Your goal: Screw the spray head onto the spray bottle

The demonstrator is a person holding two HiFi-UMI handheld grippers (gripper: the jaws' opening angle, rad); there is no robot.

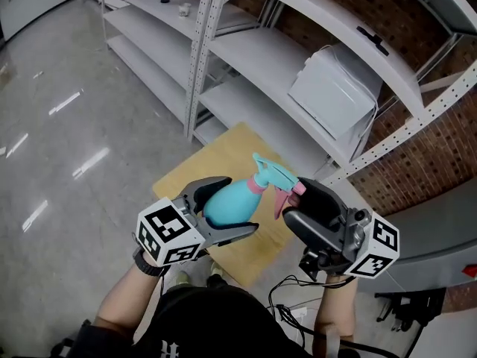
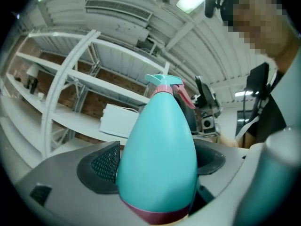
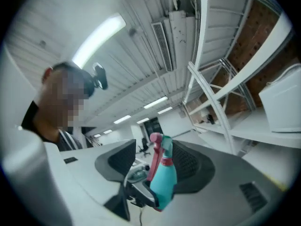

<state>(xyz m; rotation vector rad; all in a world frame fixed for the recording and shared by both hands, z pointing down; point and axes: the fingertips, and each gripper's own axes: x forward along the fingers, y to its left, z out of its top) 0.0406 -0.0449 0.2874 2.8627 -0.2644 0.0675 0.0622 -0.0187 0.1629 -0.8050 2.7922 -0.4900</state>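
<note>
A teal spray bottle (image 1: 229,203) with a pink collar and a teal-and-pink spray head (image 1: 270,174) is held level above a small wooden table. My left gripper (image 1: 240,206) is shut on the bottle's body; in the left gripper view the bottle (image 2: 157,159) fills the gap between both pads and the spray head (image 2: 164,83) points away. My right gripper (image 1: 294,200) stands open at the head's end. In the right gripper view the spray head (image 3: 160,147) sits between the spread jaws of the right gripper (image 3: 155,164), near the right pad, with the left pad apart.
The wooden table (image 1: 223,159) lies below the hands. White metal shelving (image 1: 246,58) stands behind it, with a white box (image 1: 339,88) on one shelf. A brick wall is at the right and grey floor at the left. Cables trail near the person's feet.
</note>
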